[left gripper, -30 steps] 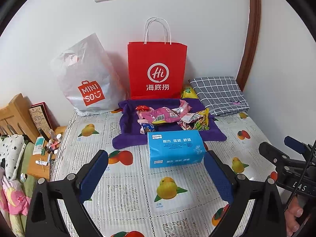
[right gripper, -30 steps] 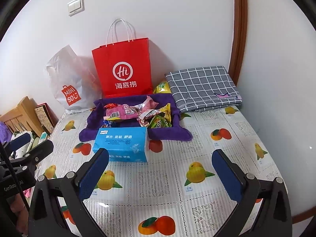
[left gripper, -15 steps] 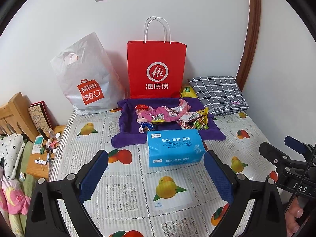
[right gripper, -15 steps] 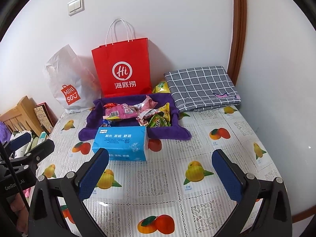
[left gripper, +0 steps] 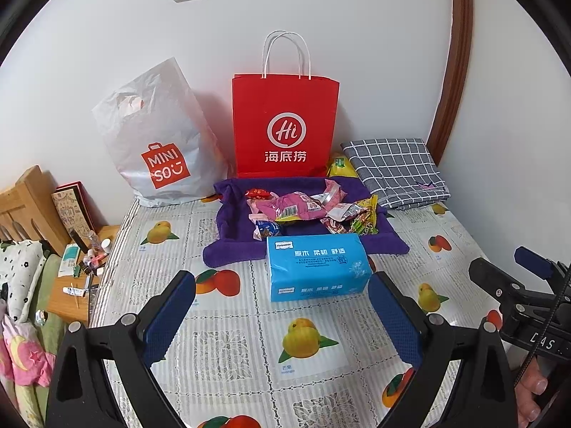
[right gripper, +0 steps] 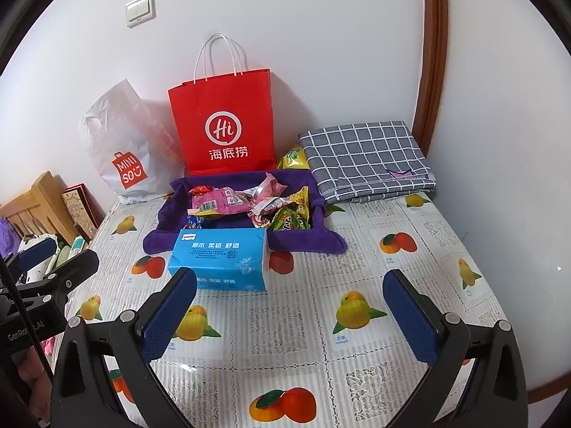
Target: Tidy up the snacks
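Observation:
A pile of snack packets (left gripper: 314,210) (right gripper: 249,207) lies on a purple cloth (left gripper: 228,249) (right gripper: 307,242) at the back of the table. A blue tissue pack (left gripper: 317,271) (right gripper: 221,256) sits just in front of the cloth. A red paper bag (left gripper: 285,125) (right gripper: 225,125) and a white Miniso plastic bag (left gripper: 157,149) (right gripper: 121,149) stand against the wall. My left gripper (left gripper: 282,317) is open and empty, short of the tissue pack. My right gripper (right gripper: 289,317) is open and empty, to the right of the pack.
A folded grey checked cloth (left gripper: 396,171) (right gripper: 364,160) lies at the back right, with a yellow packet (left gripper: 340,167) beside it. The table has a fruit-print cover (left gripper: 249,349). Left of the table are a wooden headboard (left gripper: 25,207) and small bottles (left gripper: 89,253).
Both grippers have drifted slightly; the scene has shifted a little up and left in the views. Nothing on the table has moved.

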